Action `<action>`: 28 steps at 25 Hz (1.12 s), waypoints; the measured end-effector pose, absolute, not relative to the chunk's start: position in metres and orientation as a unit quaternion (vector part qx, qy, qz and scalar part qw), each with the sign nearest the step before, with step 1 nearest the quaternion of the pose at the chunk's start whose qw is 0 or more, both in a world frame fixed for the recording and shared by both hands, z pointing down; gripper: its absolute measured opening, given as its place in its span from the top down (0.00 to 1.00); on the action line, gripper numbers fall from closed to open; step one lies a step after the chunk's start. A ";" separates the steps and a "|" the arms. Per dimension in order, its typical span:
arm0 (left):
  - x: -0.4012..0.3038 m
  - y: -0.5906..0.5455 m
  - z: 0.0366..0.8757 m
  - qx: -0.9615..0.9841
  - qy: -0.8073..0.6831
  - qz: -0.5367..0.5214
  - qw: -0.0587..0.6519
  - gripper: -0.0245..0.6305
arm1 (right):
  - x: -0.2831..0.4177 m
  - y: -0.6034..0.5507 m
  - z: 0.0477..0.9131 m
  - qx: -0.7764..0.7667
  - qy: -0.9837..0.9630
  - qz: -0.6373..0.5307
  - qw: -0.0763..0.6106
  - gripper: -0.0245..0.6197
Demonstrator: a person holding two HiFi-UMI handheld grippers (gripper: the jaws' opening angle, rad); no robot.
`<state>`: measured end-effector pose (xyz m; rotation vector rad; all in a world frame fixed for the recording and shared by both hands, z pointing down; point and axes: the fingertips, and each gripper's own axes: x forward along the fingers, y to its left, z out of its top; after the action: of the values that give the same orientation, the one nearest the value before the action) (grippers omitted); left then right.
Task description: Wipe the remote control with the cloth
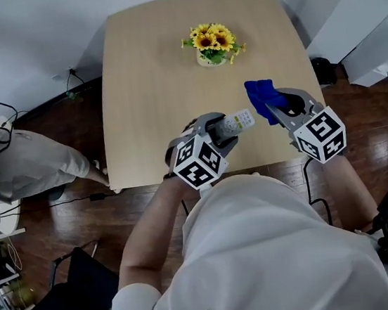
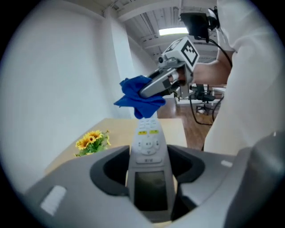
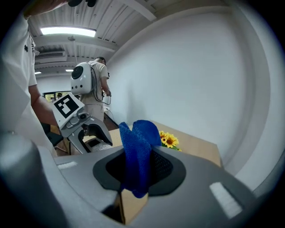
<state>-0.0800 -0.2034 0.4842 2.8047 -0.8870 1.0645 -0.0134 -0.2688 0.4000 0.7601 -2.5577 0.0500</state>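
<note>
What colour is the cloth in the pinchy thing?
Bright blue. The cloth shows best in the right gripper view.

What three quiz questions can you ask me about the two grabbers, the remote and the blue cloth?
1. True or false: the left gripper holds the cloth.
2. What stands on the table? A sunflowers, B a cup, C a book.
3. Fill in: the right gripper is shut on the ___.
Key: 1 false, it holds the remote control; 2 A; 3 cloth.
</note>
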 end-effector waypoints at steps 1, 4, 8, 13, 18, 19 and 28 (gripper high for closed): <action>-0.079 -0.205 0.484 0.897 -0.283 0.340 0.007 0.54 | -0.008 -0.273 0.398 0.284 -0.930 0.019 0.233 0.83; -0.074 -0.212 0.484 0.897 -0.279 0.342 0.009 0.54 | -0.003 -0.277 0.385 0.291 -0.931 0.018 0.221 0.83; -0.070 -0.204 0.485 0.900 -0.273 0.339 0.005 0.54 | -0.035 -0.245 0.364 0.260 -0.946 0.004 0.196 0.83; -0.059 -0.203 0.481 0.903 -0.273 0.332 0.001 0.54 | -0.082 -0.202 0.357 0.198 -0.966 0.021 0.165 0.83; -0.057 -0.207 0.468 0.905 -0.279 0.320 0.000 0.54 | -0.101 -0.187 0.380 0.168 -0.969 0.074 0.163 0.83; -0.058 -0.206 0.467 0.905 -0.280 0.320 -0.001 0.54 | -0.102 -0.187 0.385 0.170 -0.968 0.078 0.167 0.83; -0.076 -0.197 0.477 0.901 -0.282 0.329 0.011 0.54 | -0.075 -0.214 0.406 0.219 -0.952 0.050 0.206 0.83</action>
<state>-0.0756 -0.1972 0.4773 2.8127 -0.8784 1.0255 -0.0751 -0.2136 0.4057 0.6112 -2.6530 0.1383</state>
